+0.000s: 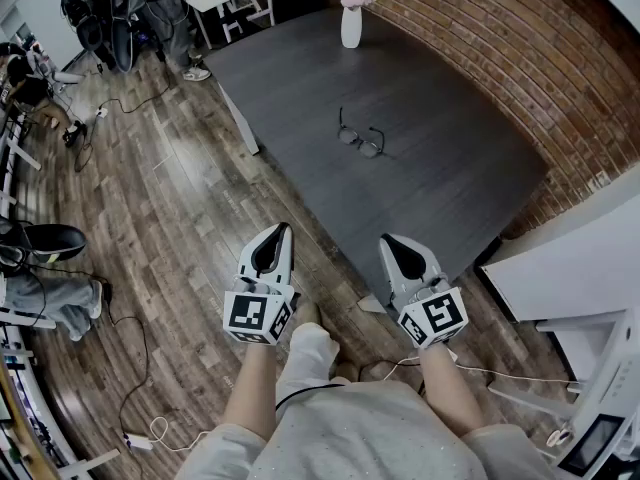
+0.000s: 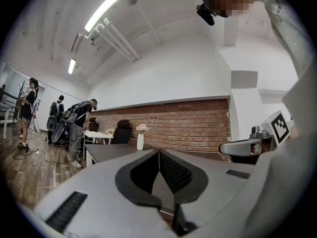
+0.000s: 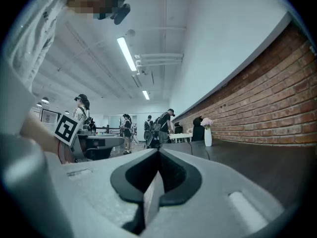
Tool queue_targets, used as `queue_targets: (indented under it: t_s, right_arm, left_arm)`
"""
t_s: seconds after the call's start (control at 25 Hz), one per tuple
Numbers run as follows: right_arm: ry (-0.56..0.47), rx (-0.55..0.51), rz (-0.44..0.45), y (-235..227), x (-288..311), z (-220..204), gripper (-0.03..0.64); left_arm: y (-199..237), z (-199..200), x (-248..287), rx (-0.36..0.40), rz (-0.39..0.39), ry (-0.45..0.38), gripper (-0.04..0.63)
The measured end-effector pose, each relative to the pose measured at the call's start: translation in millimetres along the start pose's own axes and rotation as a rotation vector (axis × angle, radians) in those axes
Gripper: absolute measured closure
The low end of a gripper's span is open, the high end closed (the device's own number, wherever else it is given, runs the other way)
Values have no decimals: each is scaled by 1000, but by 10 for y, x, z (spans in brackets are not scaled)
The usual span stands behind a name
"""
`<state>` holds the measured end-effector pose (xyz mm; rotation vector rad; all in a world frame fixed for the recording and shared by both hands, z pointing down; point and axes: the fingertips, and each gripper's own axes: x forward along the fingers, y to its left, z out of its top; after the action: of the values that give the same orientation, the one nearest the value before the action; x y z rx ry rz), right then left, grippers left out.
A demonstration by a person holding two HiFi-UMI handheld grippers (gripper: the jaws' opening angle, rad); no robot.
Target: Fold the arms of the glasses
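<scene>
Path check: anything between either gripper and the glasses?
Nothing visible. The glasses lie alone on the table, and only its bare top separates them from the left gripper and the right gripper, both shut and empty. The vase stands at the far end, beyond the glasses.

The dark table [image 1: 450, 168] is left open all around the glasses [image 1: 360, 138]. It is closed off by a brick wall [image 1: 520, 58] on the right, and a vase [image 1: 351, 23] is set far back.

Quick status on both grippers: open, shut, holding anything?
Left gripper: closed, empty.
Right gripper: closed, empty; the glasses lie on the table, away from both.
</scene>
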<state>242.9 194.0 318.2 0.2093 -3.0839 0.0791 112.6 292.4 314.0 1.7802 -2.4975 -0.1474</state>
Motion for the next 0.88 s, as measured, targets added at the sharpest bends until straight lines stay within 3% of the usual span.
queue_targets:
  t_s: [0.32,0.6,0.68,0.88]
  right_arm:
    - [26,11,-40,-315,591,-94,617]
    - [49,10,-149,-633,908,-140,614]
    - [57,20,-173,-712,1009,-169,503]
    - [77,31,-230,-825,1206,-263,494]
  left_arm:
    - [376,-90,606,-19,-47,26,592]
    - [583,-91,1122,-25,-132,30,591]
    - [671,-99,1255,-32,-151,35,589]
    - [829,-180,1508,-39,-218,60,531]
